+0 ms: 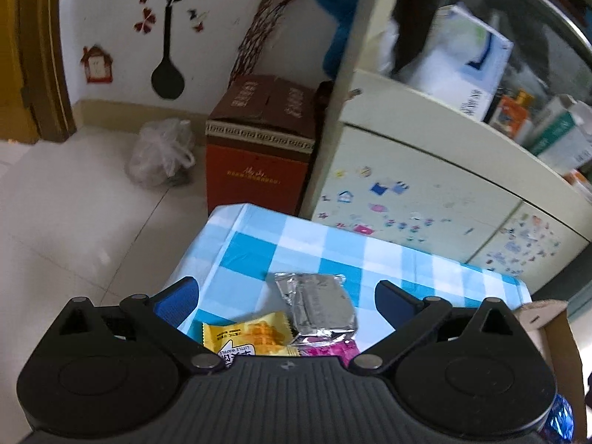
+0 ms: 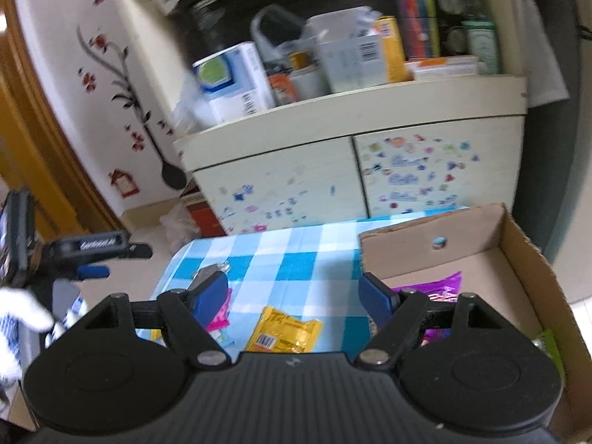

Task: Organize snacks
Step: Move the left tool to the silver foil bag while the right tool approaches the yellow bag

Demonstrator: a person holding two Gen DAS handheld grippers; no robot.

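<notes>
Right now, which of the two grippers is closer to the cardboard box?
The right one. The right gripper has one finger at the cardboard box, at its near corner. The left gripper hovers above the loose snacks, with the box off to its right edge.

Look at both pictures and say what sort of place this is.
Probably a lived-in room of a home. A small table wears a blue checked cloth, a cream cabinet covered in stickers holds cluttered boxes, and a flower decal decorates the wall.
</notes>
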